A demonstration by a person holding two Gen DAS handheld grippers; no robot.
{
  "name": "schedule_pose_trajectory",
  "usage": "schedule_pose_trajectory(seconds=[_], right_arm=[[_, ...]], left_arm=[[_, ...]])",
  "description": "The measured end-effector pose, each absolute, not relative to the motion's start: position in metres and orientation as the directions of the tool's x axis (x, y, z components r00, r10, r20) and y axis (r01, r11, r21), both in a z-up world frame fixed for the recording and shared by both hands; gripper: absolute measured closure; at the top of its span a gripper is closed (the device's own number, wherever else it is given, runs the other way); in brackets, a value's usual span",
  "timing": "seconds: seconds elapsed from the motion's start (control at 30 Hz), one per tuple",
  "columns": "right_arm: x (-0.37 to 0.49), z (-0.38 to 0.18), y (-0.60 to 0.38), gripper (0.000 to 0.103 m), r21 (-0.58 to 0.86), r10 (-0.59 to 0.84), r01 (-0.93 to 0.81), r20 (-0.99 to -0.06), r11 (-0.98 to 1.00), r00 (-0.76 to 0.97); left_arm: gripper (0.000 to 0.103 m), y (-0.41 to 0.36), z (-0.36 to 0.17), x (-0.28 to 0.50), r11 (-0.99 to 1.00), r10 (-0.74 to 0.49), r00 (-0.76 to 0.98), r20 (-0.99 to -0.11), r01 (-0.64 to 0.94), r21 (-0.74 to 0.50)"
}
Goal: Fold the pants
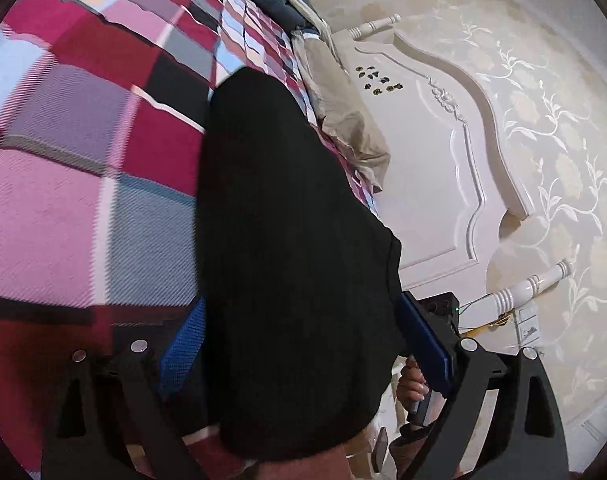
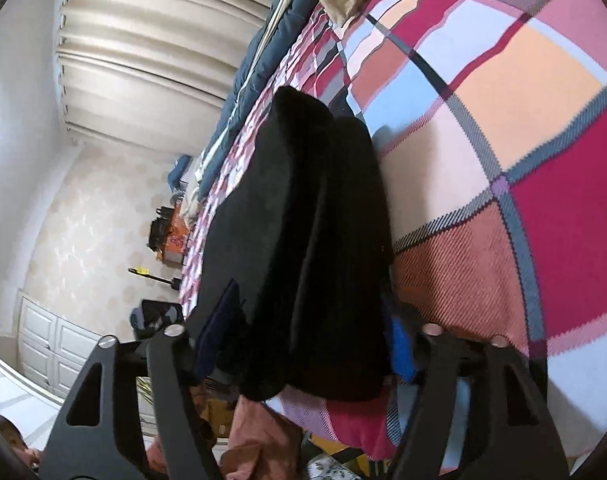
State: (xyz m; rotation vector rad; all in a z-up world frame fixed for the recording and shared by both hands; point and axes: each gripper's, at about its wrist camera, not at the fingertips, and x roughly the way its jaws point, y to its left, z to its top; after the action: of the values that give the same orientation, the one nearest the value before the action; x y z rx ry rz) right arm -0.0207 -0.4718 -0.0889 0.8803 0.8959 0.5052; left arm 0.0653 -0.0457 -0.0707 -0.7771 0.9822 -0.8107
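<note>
The folded black pants [image 1: 295,248] lie as a thick dark bundle on the plaid blanket [image 1: 83,140], with the near end past the bed edge. In the left wrist view my left gripper [image 1: 303,336] stands wide. Its blue pads [image 1: 183,352] press the bundle from both sides, one on the blanket side and one on the headboard side. In the right wrist view the same pants [image 2: 303,240] fill the gap of my right gripper [image 2: 311,336]. Its pads [image 2: 219,328] touch both flanks, and the blanket-side pad is mostly hidden behind the cloth.
A white carved headboard [image 1: 431,152] and a beige pillow [image 1: 343,112] lie beyond the pants. A blue quilt [image 2: 259,60] runs along the far bed edge before pale curtains [image 2: 143,40]. A hand [image 1: 413,384] shows by the left gripper. An orange garment [image 2: 259,432] hangs below the bed edge.
</note>
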Motion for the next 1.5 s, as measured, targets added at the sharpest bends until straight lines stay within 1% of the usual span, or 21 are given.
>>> schedule_pose_trajectory(seconds=[0.03, 0.07, 0.1, 0.2, 0.4, 0.63, 1.13, 1.5], right_arm=[[-0.019, -0.092, -0.471, 0.060, 0.831, 0.705, -0.026, -0.454, 0.556, 0.545], [-0.019, -0.093, -0.471, 0.065, 0.837, 0.709, -0.029, -0.445, 0.547, 0.546], [-0.019, -0.094, -0.471, 0.067, 0.842, 0.714, -0.032, -0.436, 0.539, 0.548], [-0.021, -0.094, -0.471, 0.070, 0.846, 0.716, -0.042, -0.422, 0.531, 0.556], [-0.020, -0.086, -0.466, 0.071, 0.838, 0.706, -0.052, -0.423, 0.543, 0.568], [-0.006, -0.085, -0.449, 0.071, 0.838, 0.729, -0.072, -0.424, 0.541, 0.537], [0.048, -0.089, -0.358, 0.071, 0.844, 0.807, -0.142, -0.424, 0.516, 0.410], [0.051, -0.095, -0.337, 0.071, 0.861, 0.826, -0.137, -0.408, 0.490, 0.390]], left_arm=[[0.024, -0.050, -0.071, 0.066, 0.511, -0.840, 0.333, -0.428, 0.220, -0.831], [0.043, -0.054, -0.072, 0.067, 0.562, -0.810, 0.336, -0.481, 0.209, -0.800], [0.050, -0.057, -0.074, 0.068, 0.603, -0.783, 0.333, -0.525, 0.200, -0.772], [0.056, -0.054, -0.073, 0.065, 0.620, -0.769, 0.344, -0.540, 0.194, -0.760], [0.060, -0.053, -0.064, 0.058, 0.668, -0.728, 0.372, -0.576, 0.197, -0.718], [0.061, -0.037, -0.057, 0.051, 0.712, -0.682, 0.412, -0.604, 0.188, -0.676], [0.061, 0.062, -0.055, 0.032, 0.746, -0.605, 0.505, -0.616, 0.087, -0.661], [0.060, 0.087, -0.059, 0.015, 0.742, -0.596, 0.524, -0.609, 0.069, -0.667]])
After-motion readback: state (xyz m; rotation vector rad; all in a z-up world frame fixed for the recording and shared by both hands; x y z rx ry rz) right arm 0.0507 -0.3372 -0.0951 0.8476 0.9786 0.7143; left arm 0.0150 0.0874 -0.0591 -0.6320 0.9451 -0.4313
